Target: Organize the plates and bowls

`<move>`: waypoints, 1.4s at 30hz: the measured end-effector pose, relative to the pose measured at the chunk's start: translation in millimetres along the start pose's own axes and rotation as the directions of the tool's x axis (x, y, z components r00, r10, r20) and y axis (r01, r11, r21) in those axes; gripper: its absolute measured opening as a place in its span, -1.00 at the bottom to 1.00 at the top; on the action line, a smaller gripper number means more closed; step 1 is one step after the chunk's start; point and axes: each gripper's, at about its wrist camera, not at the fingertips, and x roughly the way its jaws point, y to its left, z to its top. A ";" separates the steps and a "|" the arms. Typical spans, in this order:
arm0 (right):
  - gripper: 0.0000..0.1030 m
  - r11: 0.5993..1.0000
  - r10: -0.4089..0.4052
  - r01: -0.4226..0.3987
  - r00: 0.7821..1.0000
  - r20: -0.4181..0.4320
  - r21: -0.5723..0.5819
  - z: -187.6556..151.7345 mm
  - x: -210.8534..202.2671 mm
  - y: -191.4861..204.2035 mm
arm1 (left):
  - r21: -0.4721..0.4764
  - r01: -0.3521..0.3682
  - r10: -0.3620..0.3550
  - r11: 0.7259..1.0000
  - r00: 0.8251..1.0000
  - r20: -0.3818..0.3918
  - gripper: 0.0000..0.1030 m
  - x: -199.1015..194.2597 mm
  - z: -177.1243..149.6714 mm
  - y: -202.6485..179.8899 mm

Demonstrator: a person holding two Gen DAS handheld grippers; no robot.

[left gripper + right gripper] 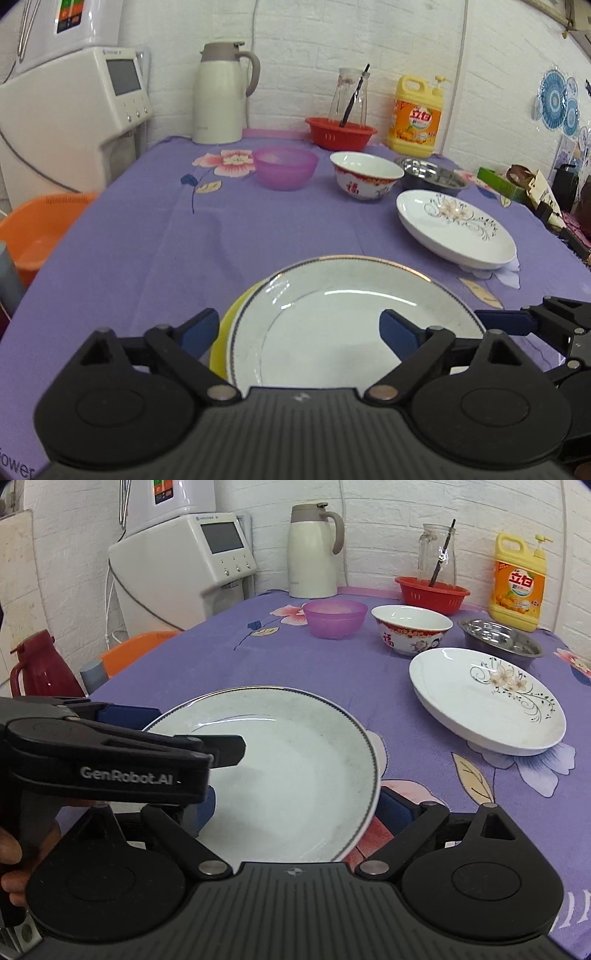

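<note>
A white plate with a dark, gilt rim [332, 317] [288, 760] lies on a yellow plate [229, 325] at the near edge of the purple tablecloth [147, 240]. My left gripper [299, 330] [177, 733] is open and straddles the white plate's left rim, one finger outside it and one over its well. My right gripper [297, 808] is open across the right rim, and one of its fingers [506, 322] shows in the left wrist view. Neither gripper's pads press on the plate. Farther back stand a flower-patterned plate [454, 229] [487, 701], a purple bowl [286, 168] [334, 618], a red-patterned bowl [365, 177] [412, 629] and a steel bowl [432, 177] [498, 638].
Along the back wall are a cream jug [221, 96], a red colander [340, 134] with a glass carafe in it, and a yellow detergent bottle [415, 114]. A water dispenser [66, 110] and an orange basin [37, 229] are off the table's left. A hand [11, 853] holds the left gripper.
</note>
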 end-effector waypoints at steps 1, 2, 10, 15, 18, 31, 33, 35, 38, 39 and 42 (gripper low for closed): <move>1.00 1.000 -0.012 0.011 1.000 0.020 0.012 0.4 -4.5 -2.9 | -0.005 -0.002 0.002 1.000 1.000 0.018 0.83 -4.4 3.8 1.4; 1.00 0.999 -0.018 0.017 0.999 0.040 0.034 1.0 -9.5 -6.3 | -0.015 -0.004 0.004 1.000 1.000 0.030 0.83 -7.5 7.0 2.5; 1.00 0.968 -0.069 0.040 0.992 0.110 0.246 -2.8 -35.4 -57.3 | -0.055 0.044 -0.042 0.998 0.999 0.032 0.86 -5.3 31.1 -5.3; 1.00 0.943 -0.160 0.120 0.981 0.106 0.310 -4.6 -40.4 -92.9 | -0.037 0.091 -0.091 0.995 0.996 -0.010 0.87 13.2 42.6 -29.4; 1.00 0.934 -0.190 0.151 0.977 0.094 0.325 -3.5 -37.4 -113.0 | -0.027 0.134 -0.135 0.991 0.990 -0.043 0.88 31.7 53.7 -44.7; 1.00 0.920 -0.261 0.247 0.965 0.003 0.305 35.0 41.0 -190.9 | -0.043 0.106 -0.112 0.993 0.981 -0.158 0.88 154.9 108.0 -103.7; 1.00 0.921 -0.256 0.249 0.967 -0.017 0.301 33.1 47.8 -192.3 | -0.031 0.107 -0.111 0.994 0.978 -0.177 0.88 168.3 108.4 -113.3; 1.00 0.925 -0.262 0.255 0.965 -0.012 0.283 32.1 49.7 -190.4 | -0.010 0.112 -0.112 0.994 0.975 -0.194 0.88 179.9 106.8 -121.6; 1.00 0.929 -0.270 0.263 0.963 -0.008 0.259 32.8 52.9 -189.3 | 0.010 0.120 -0.114 0.993 0.968 -0.224 0.88 194.5 104.8 -129.3; 1.00 0.931 -0.277 0.272 0.961 -0.013 0.243 33.2 54.1 -188.9 | 0.014 0.120 -0.113 0.993 0.965 -0.236 0.88 199.3 104.1 -130.5; 1.00 0.931 -0.282 0.279 0.959 -0.019 0.235 33.9 54.3 -188.1 | -0.009 0.128 -0.126 0.992 0.958 -0.259 0.88 206.0 104.6 -128.9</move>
